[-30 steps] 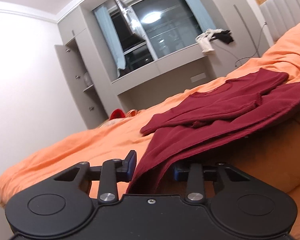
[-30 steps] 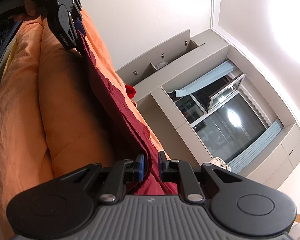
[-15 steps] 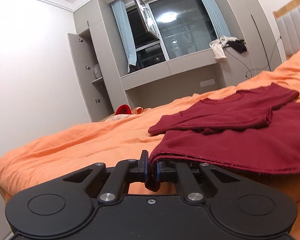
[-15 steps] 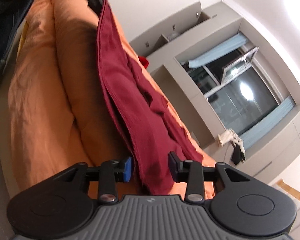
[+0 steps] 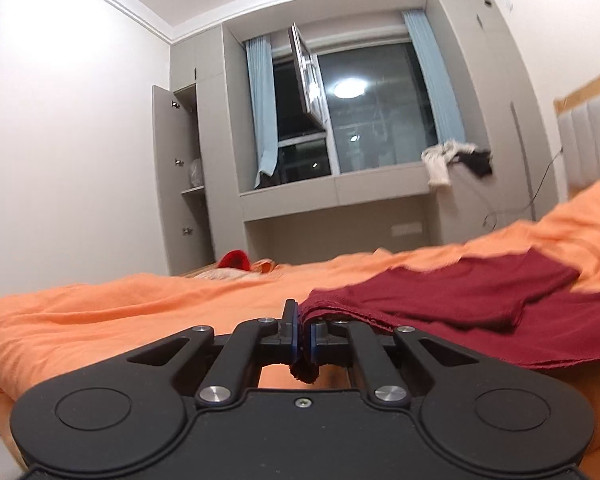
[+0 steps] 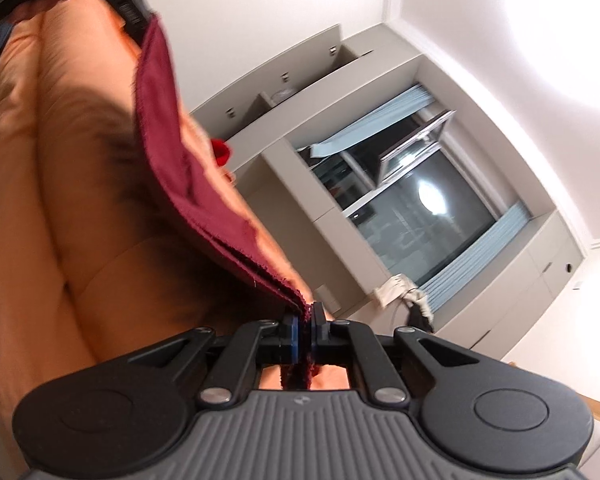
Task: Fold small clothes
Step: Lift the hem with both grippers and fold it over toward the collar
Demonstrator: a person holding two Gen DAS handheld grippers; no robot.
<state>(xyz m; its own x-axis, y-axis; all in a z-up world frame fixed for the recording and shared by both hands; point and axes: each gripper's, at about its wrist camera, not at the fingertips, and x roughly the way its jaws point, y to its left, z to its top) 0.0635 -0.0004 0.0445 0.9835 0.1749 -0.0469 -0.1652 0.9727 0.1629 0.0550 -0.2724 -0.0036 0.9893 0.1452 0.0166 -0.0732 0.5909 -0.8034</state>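
Left gripper (image 5: 303, 338) jaws clenched on one hem corner of the maroon shirt (image 5: 460, 300); right gripper (image 6: 305, 338) jaws clenched on another; hem raised, remainder lying on the orange bed (image 5: 120, 312); fold judged barely begun, laying over and squaring outstanding.

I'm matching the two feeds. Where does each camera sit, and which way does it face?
Left wrist: on the left gripper, looking level across the orange bed to the window; jaws shut on the maroon shirt.
Right wrist: on the right gripper, rolled sideways, facing the same window; jaws shut on the shirt's hem.
Shared: shirt, bed, window.
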